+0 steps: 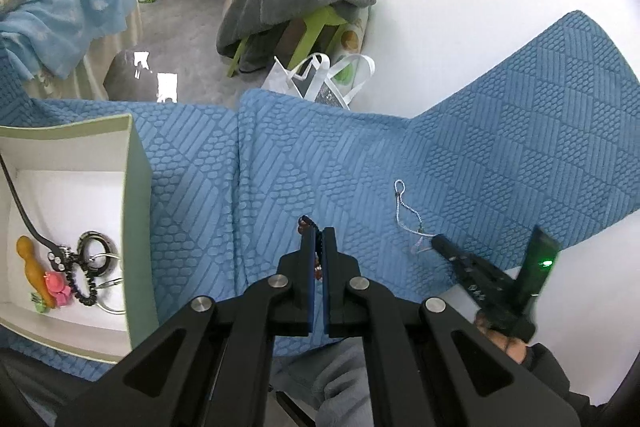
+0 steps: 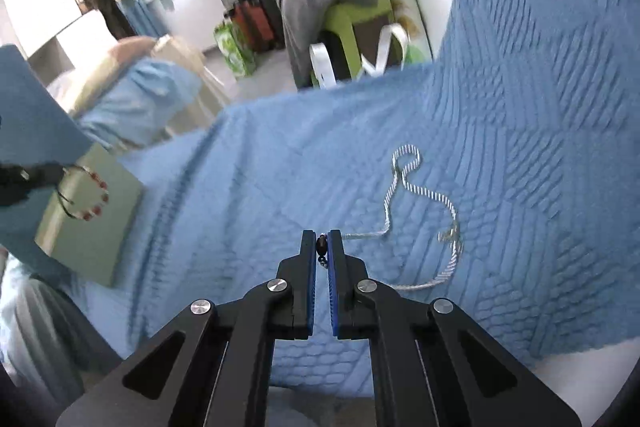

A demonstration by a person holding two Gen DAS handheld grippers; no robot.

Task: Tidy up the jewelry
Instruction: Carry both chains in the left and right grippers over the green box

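Left wrist view: your left gripper [image 1: 319,239] is clamped on a dark red-beaded bracelet [image 1: 316,247].
Its open pale-green cardboard box [image 1: 138,187] lies leftward; your right gripper [image 2: 322,247] pinches a silver twisted-rope chain's [image 2: 448,203] dark end bead.

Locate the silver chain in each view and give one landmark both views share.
Left wrist view: the silver chain lies right of centre on the blue cloth, at the tip of the right gripper.
Right wrist view: the chain is right of centre, ahead of the fingers.
Shared landmark: the green box at left.
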